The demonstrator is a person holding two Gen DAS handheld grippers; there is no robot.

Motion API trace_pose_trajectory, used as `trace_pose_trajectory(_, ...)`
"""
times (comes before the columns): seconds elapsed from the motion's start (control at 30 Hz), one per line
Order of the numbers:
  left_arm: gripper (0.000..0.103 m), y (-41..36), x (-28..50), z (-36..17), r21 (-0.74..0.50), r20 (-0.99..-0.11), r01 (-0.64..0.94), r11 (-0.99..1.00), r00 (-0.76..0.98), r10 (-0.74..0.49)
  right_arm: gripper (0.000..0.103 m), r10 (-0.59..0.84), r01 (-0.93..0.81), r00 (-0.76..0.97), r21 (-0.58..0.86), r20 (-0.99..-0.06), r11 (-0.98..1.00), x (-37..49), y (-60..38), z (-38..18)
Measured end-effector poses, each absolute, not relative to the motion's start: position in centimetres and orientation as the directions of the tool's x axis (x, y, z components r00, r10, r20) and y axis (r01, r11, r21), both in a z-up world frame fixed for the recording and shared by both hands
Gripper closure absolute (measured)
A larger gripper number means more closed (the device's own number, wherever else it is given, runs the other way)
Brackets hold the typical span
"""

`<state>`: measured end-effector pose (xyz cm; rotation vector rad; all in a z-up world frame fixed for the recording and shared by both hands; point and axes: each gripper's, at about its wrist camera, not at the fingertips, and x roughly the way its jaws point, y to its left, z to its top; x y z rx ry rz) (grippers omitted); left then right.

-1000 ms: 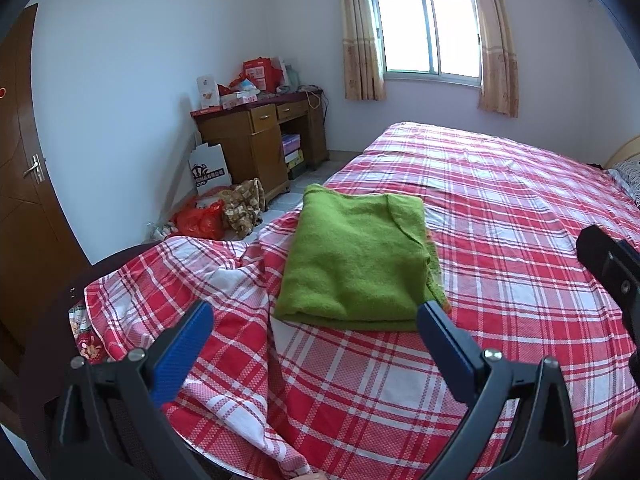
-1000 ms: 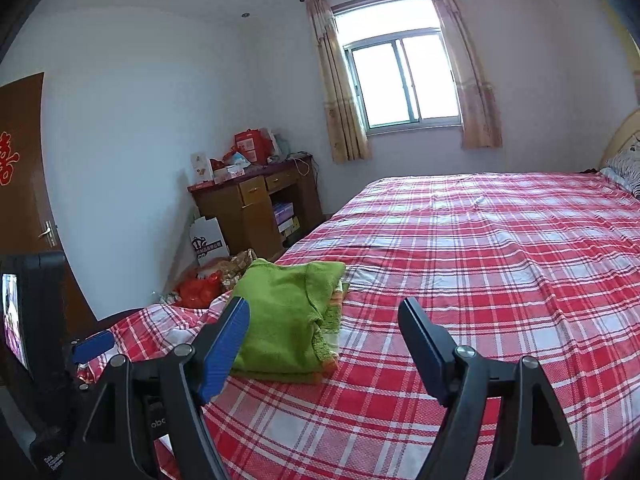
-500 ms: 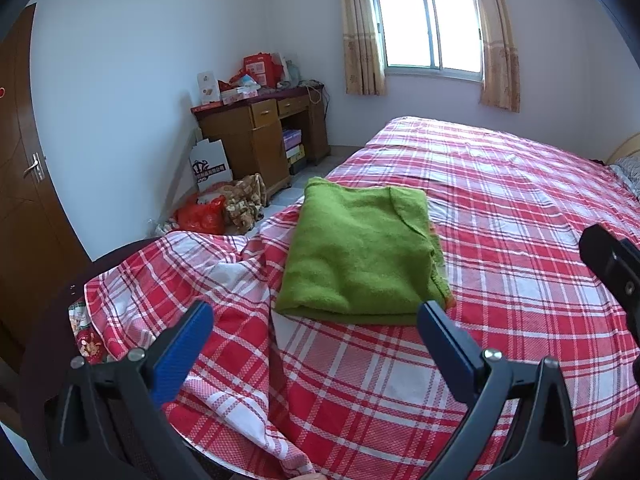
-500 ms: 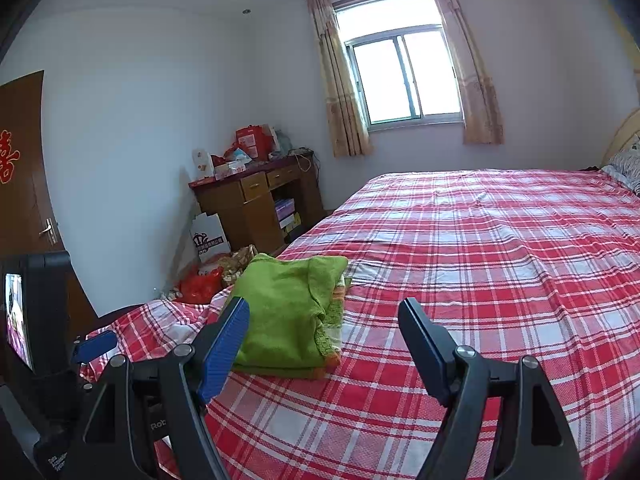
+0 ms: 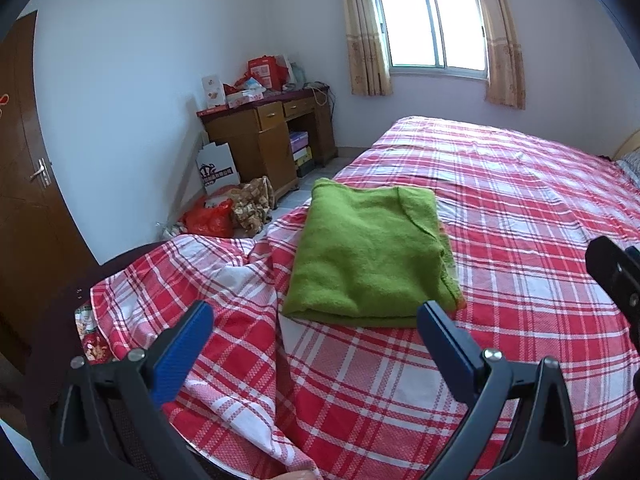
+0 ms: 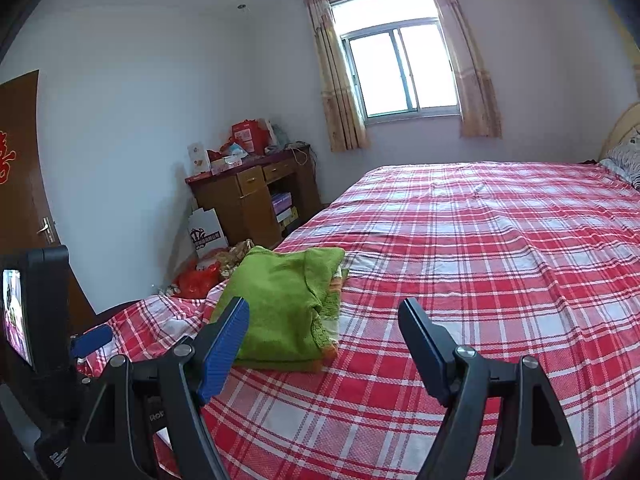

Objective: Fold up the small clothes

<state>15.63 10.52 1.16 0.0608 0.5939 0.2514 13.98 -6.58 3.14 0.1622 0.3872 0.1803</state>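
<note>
Bed (image 5: 520, 208), red plaid sheet: carries one folded green garment (image 5: 368, 256) near its foot corner, long axis running away from both claws toward the window end. Left claw (image 5: 312, 344): released, empty, garment straight ahead and just beyond its tips, so likely the nearer. Right claw (image 6: 324, 344): released, empty, garment ahead and off to its left.

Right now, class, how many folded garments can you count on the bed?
2: a folded green sweater near the bed's foot corner, and a paler patterned piece peeking out beneath it at its right edge. The stack may hide more.
</note>
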Motion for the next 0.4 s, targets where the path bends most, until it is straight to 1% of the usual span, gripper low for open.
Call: trace_pose_trajectory(0.4, 0.0, 11.43, 15.93, 0.6, 0.106, -0.569, -0.235, 0.966, 0.783, 0.252, 0.025, 0.21, -0.146, 0.901, 0.19, -0.379, 0.971, 14.15, -6.09, 2.59)
